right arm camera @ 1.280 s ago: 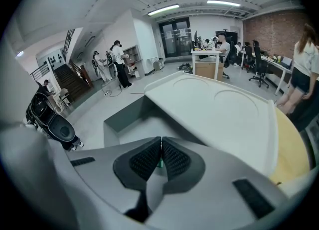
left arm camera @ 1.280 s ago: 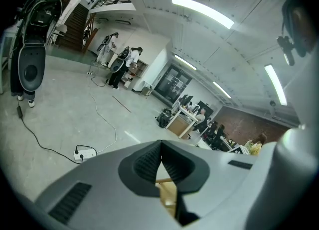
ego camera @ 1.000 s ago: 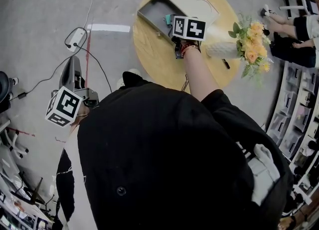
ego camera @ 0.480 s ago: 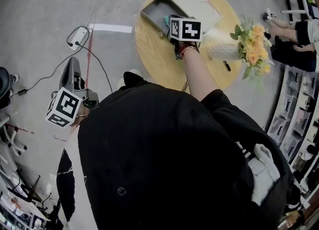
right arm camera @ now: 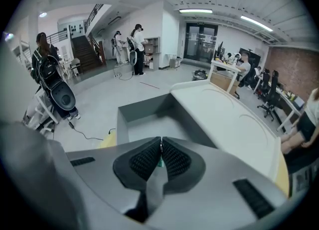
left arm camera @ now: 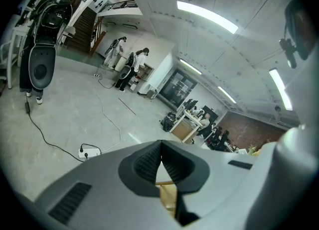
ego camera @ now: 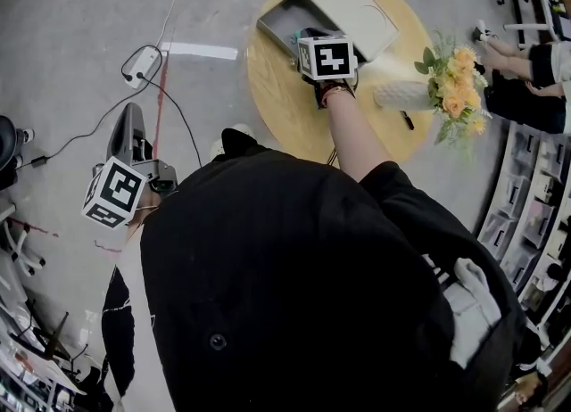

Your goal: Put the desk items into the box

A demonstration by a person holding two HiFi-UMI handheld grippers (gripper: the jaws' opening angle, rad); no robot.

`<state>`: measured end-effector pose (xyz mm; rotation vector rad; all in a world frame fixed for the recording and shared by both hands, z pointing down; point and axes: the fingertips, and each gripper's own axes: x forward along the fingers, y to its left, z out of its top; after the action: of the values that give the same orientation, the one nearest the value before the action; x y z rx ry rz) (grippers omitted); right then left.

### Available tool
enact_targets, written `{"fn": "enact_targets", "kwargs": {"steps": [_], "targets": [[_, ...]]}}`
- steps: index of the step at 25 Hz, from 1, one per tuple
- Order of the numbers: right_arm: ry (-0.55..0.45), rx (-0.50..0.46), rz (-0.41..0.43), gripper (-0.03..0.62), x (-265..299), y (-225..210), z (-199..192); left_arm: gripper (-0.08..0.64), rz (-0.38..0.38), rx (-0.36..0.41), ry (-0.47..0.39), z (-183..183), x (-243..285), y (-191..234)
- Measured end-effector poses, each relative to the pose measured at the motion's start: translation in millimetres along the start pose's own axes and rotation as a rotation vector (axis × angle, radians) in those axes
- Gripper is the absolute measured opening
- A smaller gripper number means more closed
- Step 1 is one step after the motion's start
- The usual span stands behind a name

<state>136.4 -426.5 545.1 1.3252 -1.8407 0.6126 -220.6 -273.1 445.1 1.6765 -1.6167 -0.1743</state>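
Observation:
A grey box (ego camera: 284, 16) lies open on the round wooden table (ego camera: 277, 103), its lid (ego camera: 350, 2) folded back. My right gripper (ego camera: 309, 38) hovers at the box's near rim, under its marker cube. In the right gripper view this gripper (right arm camera: 160, 147) is shut on a thin teal item (right arm camera: 160, 161), of which only a sliver shows between the pads. The box's hollow (right arm camera: 144, 124) lies straight ahead of it. My left gripper (ego camera: 131, 120) hangs over the floor left of the table, shut (left arm camera: 160, 149) with nothing in it.
A white vase (ego camera: 397, 92) with orange flowers (ego camera: 455, 80) stands at the table's right side, with a black pen (ego camera: 406, 119) near it. A power strip (ego camera: 140, 65) and cables lie on the floor at the left. People sit at the far right.
My right gripper has shifted left toward the box's open hollow. The teal item that showed beside the cube is now hidden under it. The left gripper has stayed put.

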Motion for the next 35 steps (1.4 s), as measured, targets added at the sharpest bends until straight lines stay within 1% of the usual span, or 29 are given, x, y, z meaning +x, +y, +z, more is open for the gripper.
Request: {"fn": "enact_targets", "kwargs": {"steps": [5,11,13,19,22,28,33,35], "targets": [[0.003,-0.122,-0.019,0.014,0,7,2,0.009,0.005,-0.006,-0.001,-1,-3,2],[-0.021,-0.202,0.003,0.026,6,21,4,0.009,0.007,-0.013,0.001,-5,-5,5],[-0.023,-0.206,0.016,0.031,7,25,4,0.009,0.007,-0.013,0.001,-5,-6,5],[-0.017,-0.205,0.011,0.035,6,25,3,0.009,0.01,-0.019,0.002,-5,-9,7],[-0.023,-0.193,0.022,0.035,6,28,4,0.009,0.01,-0.023,0.002,-7,-9,9],[0.03,-0.162,0.0,0.034,2,20,-8,0.009,0.013,-0.03,0.006,-9,-12,12],[0.037,-0.153,-0.02,0.032,1,15,-9,0.009,0.013,-0.036,0.014,-13,-11,13],[0.027,-0.154,-0.007,0.032,0,18,-7,0.009,0.01,-0.037,0.015,-14,-12,12]]}}
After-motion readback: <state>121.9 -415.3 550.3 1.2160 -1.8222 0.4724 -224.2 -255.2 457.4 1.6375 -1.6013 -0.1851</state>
